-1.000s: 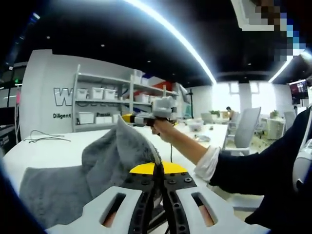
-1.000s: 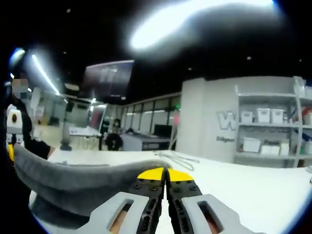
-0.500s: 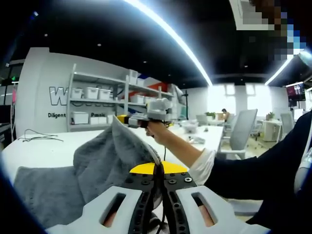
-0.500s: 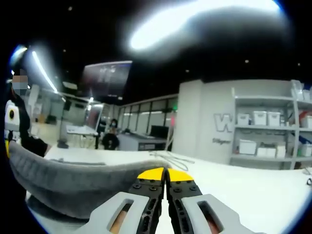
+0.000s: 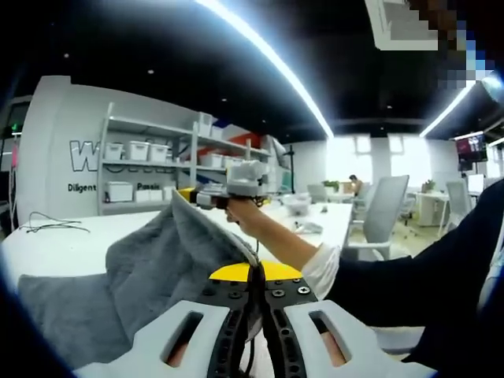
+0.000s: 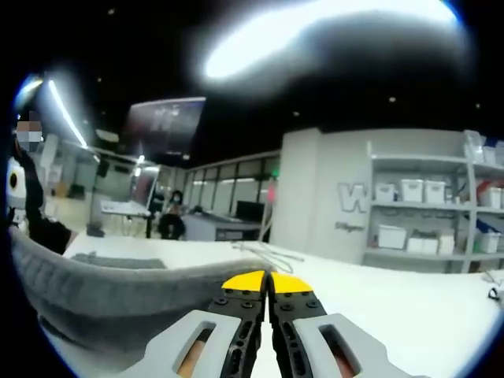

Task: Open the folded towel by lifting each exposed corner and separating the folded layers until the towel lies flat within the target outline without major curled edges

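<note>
Left claw (image 5: 253, 272) clamped tight on the grey towel (image 5: 165, 260), the yellow tips pinched on the edge that rises straight up from the jaws. Over in the right gripper view, the right claw (image 6: 268, 281) is closed too, with a thick band of towel running off to its left, so by the look of it 2 corners are held up at once. From the left claw, the cloth climbs ahead to a peak where the right claw grips it in the person's hand (image 5: 240, 213), and the rest drapes down to the left onto the white table (image 5: 63, 244), where a flat part lies. Beyond, shelving (image 5: 134, 169) with white bins. Judgement: the top layer is peeled up but not laid out; the spread, the flattening and any smoothing of curls are all left. No outline can be made out from here.
</note>
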`<state>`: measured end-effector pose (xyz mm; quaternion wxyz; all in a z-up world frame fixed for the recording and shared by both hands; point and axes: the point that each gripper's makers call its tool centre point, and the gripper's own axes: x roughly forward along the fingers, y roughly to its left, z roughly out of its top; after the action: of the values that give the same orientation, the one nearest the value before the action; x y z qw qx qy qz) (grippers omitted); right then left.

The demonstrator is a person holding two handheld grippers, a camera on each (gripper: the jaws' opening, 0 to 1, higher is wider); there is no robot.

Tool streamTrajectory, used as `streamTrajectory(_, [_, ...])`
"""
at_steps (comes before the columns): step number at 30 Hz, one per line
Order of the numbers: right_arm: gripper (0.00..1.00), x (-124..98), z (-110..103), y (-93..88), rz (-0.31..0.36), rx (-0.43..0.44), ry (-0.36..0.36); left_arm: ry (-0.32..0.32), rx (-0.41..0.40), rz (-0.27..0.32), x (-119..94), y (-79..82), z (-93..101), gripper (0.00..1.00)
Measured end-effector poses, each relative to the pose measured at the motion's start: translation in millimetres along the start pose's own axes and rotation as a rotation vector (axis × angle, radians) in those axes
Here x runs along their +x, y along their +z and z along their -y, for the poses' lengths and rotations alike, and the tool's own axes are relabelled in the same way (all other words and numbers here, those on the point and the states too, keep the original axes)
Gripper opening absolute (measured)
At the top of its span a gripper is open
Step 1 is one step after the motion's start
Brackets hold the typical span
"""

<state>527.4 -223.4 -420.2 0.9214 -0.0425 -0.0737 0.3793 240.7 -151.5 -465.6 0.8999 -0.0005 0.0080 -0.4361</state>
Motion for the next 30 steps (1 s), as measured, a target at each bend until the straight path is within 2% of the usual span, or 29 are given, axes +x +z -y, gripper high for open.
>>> streamTrajectory(3, [0.00, -3.3, 3.1, -1.7, -0.007, -0.014, -0.011, -0.005, 0.023, -0.008, 5.6, -1.5, 3.7, 0.02])
streamTrajectory(6, [0.00, -7.5, 9.4, -7.0, -0.026, -0.036, -0.035, -0.010, 0.022, -0.011, 9.2, -3.3, 4.9, 0.02])
streamTrajectory(13, [0.00, -12.3, 14.0, -8.6, -0.017, -0.030, -0.043, -0.031, 0.029, -0.016, 17.7, -6.5, 14.2, 0.02])
streamTrajectory(17, [0.00, -14.5, 15.6, -14.0, -0.042, -0.052, -0.055, -0.047, 0.021, -0.009, 22.6, -4.3, 17.8, 0.02])
streamTrajectory(20, [0.00, -17.0, 19.7, -11.7, -0.022, -0.037, -0.062, -0.065, 0.019, -0.006, 27.4, -2.6, 22.6, 0.02])
streamTrajectory(22, [0.00, -17.9, 26.8, -15.2, -0.049, -0.100, -0.094, -0.066, 0.050, -0.014, 30.8, -2.0, 24.4, 0.02])
streamTrajectory(25, [0.00, -17.1, 22.3, -21.3, -0.077, -0.135, -0.085, -0.080, 0.057, -0.020, 35.6, -1.1, 27.3, 0.02])
streamTrajectory(28, [0.00, -19.1, 22.8, -24.2, -0.086, -0.141, -0.085, -0.092, 0.068, -0.023, 41.2, -1.6, 32.0, 0.02])
streamTrajectory(30, [0.00, -20.0, 31.3, -23.5, -0.079, -0.128, -0.087, -0.098, 0.070, -0.023, 44.5, -2.6, 34.5, 0.02])
